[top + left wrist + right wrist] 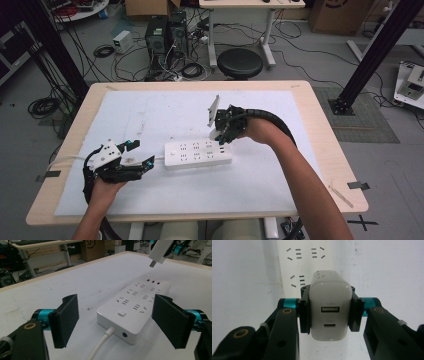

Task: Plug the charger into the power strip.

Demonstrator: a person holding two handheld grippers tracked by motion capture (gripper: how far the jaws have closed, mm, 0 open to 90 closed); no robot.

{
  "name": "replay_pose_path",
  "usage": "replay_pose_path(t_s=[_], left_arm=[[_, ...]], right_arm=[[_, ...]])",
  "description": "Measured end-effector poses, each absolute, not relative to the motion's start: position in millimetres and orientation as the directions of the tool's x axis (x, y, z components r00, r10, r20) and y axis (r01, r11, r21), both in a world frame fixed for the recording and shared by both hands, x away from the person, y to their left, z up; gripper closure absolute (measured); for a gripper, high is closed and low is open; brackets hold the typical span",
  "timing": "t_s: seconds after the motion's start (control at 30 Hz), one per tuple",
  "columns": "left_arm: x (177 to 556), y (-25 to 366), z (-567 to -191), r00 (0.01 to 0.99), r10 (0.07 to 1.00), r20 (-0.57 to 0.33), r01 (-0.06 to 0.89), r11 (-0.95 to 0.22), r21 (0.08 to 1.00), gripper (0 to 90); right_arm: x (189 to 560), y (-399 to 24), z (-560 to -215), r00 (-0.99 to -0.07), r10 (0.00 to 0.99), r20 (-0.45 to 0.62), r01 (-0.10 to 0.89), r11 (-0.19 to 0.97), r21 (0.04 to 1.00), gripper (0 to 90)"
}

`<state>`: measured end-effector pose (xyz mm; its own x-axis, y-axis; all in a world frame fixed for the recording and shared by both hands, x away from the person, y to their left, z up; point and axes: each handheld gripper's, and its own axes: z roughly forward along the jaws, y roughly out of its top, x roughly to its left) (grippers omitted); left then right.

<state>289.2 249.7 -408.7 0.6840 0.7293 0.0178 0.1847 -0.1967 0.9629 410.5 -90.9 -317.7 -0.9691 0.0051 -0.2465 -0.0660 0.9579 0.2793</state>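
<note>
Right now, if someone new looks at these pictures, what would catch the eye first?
Probably the white charger clamped in the right gripper, held just above the far end of the power strip that lies in the middle of the table. Next, the left gripper, open, sits at the strip's cord end with its jaws spread to either side of that end.

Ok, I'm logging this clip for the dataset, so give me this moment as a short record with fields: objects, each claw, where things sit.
surface: white mat on a wooden table
power strip: flat on the mat, sockets up, cable toward the left claw
charger: white, two ports facing the camera, held above the strip's far end, prongs not yet in
left claw: open, jaws either side of the strip's switch end
right claw: shut on the charger
</note>
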Motion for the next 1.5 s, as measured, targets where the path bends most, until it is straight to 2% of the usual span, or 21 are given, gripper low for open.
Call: replay_pose_path(t_s=[1.03,1.5], left_arm=[[286,259,-413,0.674,0.739,0.007,0.197,-0.189,0.962,21.8],[286,259,-417,0.674,0.739,-0.002,0.199,-0.179,0.964,21.8]], right_arm=[[430,-59,-353,-0.984,-0.068,-0.164,-0.101,0.974,0.201,62.9],[431,-57,-353,-0.983,-0.094,-0.160,-0.119,0.980,0.159,63.1]])
